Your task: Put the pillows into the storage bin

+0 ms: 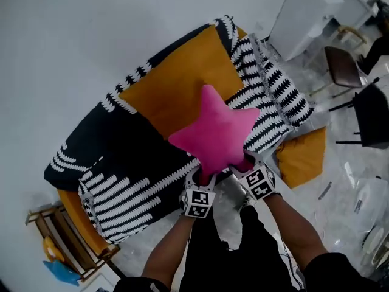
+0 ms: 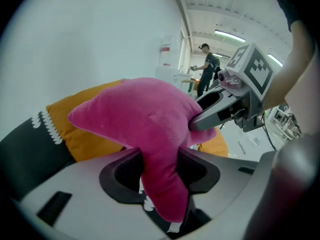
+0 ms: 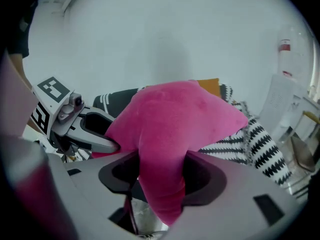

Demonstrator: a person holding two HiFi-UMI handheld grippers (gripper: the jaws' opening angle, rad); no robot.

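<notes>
A pink star-shaped pillow [image 1: 216, 132] hangs in the air over a low couch [image 1: 121, 163] covered in black, white and orange fabric. My left gripper [image 1: 203, 176] is shut on one lower arm of the star, and my right gripper [image 1: 246, 165] is shut on the arm beside it. In the left gripper view the pillow [image 2: 145, 129] is pinched between my left gripper's [image 2: 160, 176] jaws, with the right gripper [image 2: 220, 109] biting its far side. In the right gripper view, the right gripper [image 3: 160, 176] squeezes the pillow [image 3: 175, 124]; the left gripper [image 3: 87, 131] is at left. No storage bin shows.
An orange cushion [image 1: 302, 157] lies on the floor at the couch's right end. A wooden rack [image 1: 61, 236] stands at lower left. A white cabinet [image 1: 304, 11] and dark chairs [image 1: 364, 111] are at upper right. A person [image 2: 207, 69] stands far off.
</notes>
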